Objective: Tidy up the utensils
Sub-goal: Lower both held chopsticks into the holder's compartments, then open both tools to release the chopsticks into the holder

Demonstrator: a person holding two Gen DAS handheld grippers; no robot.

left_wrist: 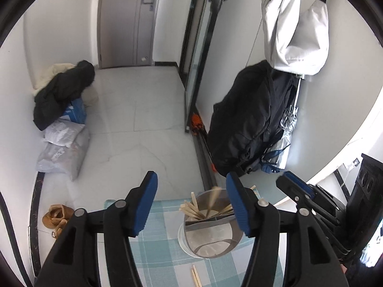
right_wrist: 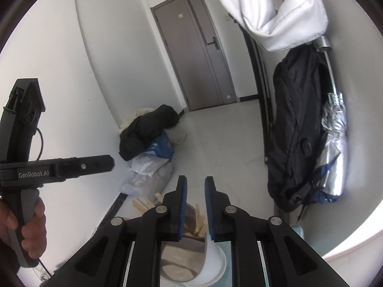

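A clear round utensil holder (left_wrist: pixel 208 236) with a grey divider stands on a teal checked cloth (left_wrist: pixel 162 239). Several wooden chopsticks (left_wrist: pixel 191 209) lean in its far compartment, and one blurred chopstick (left_wrist: pixel 213 199) stands among them. A pair of chopsticks (left_wrist: pixel 195 276) lies on the cloth in front of the holder. My left gripper (left_wrist: pixel 191 175) is open above the holder's left side with nothing between its pads. My right gripper (right_wrist: pixel 196 179) hovers over the holder (right_wrist: pixel 182 251), open by a narrow gap and holding nothing; chopsticks (right_wrist: pixel 199 217) show below it.
Beyond the table edge is a tiled floor (left_wrist: pixel 134 119) with a pile of clothes and bags (left_wrist: pixel 62 110) at the left wall and shoes (left_wrist: pixel 56 217). A dark backpack (left_wrist: pixel 246 119) and a white garment (left_wrist: pixel 294 28) hang at the right. A hand (right_wrist: pixel 28 227) holds the left gripper's handle.
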